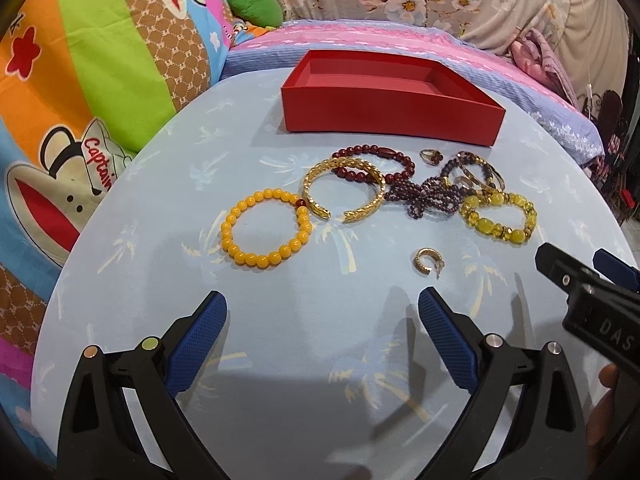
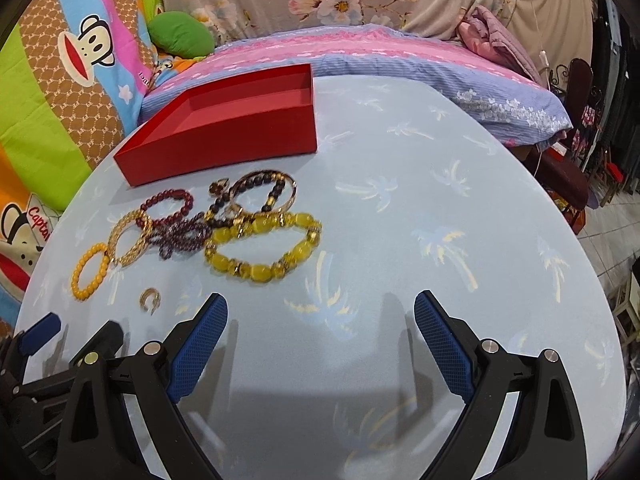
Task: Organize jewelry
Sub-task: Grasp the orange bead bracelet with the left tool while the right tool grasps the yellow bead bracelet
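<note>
An empty red box [image 1: 392, 114] [image 2: 224, 142] stands at the far side of the round table. In front of it lies a row of jewelry: an orange bead bracelet [image 1: 265, 232] [image 2: 90, 270], a gold cuff [image 1: 344, 190] [image 2: 130, 242], a dark red bead bracelet [image 1: 374, 162] [image 2: 168, 208], a purple bead tangle [image 1: 422, 196] [image 2: 180, 236], a yellow-green bead bracelet [image 1: 498, 216] [image 2: 262, 246], thin bangles [image 1: 476, 172] [image 2: 264, 194] and a small ring [image 1: 431, 156]. A gold hoop earring [image 1: 426, 262] [image 2: 150, 300] lies nearest. My left gripper [image 1: 322, 320] [image 2: 70, 330] and right gripper [image 2: 320, 320] [image 1: 574, 264] are open, holding nothing, short of the jewelry.
The table [image 1: 300, 360] wears a pale blue cloth with palm prints. Behind it are a bed with a pink and lilac cover [image 1: 360, 40], a cartoon monkey blanket [image 1: 80, 80] at the left and a green cushion [image 2: 182, 36]. Dark furniture [image 2: 568, 176] stands at the right.
</note>
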A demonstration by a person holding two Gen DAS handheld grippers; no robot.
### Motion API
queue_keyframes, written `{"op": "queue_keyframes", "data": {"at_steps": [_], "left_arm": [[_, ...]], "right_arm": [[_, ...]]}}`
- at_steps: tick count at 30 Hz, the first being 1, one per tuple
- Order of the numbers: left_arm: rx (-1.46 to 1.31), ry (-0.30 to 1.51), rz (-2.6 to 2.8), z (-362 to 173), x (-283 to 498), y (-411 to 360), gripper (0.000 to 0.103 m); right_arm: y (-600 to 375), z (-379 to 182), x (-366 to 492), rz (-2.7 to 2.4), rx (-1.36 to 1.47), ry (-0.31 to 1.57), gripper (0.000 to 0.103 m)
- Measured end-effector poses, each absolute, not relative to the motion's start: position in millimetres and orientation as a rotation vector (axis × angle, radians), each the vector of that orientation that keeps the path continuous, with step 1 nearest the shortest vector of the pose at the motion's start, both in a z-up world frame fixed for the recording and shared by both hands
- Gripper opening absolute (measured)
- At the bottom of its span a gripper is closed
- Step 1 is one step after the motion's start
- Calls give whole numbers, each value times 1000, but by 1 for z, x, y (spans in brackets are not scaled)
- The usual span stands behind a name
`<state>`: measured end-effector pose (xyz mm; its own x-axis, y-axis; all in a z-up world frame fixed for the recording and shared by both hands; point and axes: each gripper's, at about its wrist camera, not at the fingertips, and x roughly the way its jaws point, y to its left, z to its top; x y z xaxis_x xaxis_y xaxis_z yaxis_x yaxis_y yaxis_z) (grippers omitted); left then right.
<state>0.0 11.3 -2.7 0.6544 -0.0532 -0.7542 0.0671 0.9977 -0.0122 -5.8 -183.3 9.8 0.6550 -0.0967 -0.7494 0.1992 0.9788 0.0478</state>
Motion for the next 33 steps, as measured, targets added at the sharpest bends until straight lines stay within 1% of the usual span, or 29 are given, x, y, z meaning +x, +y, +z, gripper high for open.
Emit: {"op": "queue_keyframes", "data": {"at_steps": [8,11,16,18,19,22,23,24,26,29,31,33], "left_arm": [[-12,848,-22,10,15,30,93],[-24,852,4,15,27,43,93],[-42,847,58,18,45,66,93],[-44,840,75,18,51,72,93],[-40,836,81,18,53,74,93],[-28,835,86,16,59,79,91],[-25,837,83,15,60,79,90],[-21,841,80,13,61,79,87],[-22,861,67,7,63,79,86],[-40,890,41,-1,66,78,76],[-58,913,24,-6,67,78,67],[-51,904,24,-7,66,75,64]], "right_arm": [[-186,13,23,-178,127,846,91],[-185,16,34,-182,134,838,88],[-179,14,52,-181,124,859,75],[-177,11,55,-175,123,872,66],[-176,10,56,-173,122,878,64],[-175,2,57,-167,124,908,49],[-175,-1,56,-164,131,914,49],[-174,-1,53,-167,126,901,45],[-175,-1,50,-172,120,900,41],[-177,-1,48,-175,118,898,31],[-179,-1,47,-176,120,896,24],[-181,-1,46,-173,125,894,17]]}}
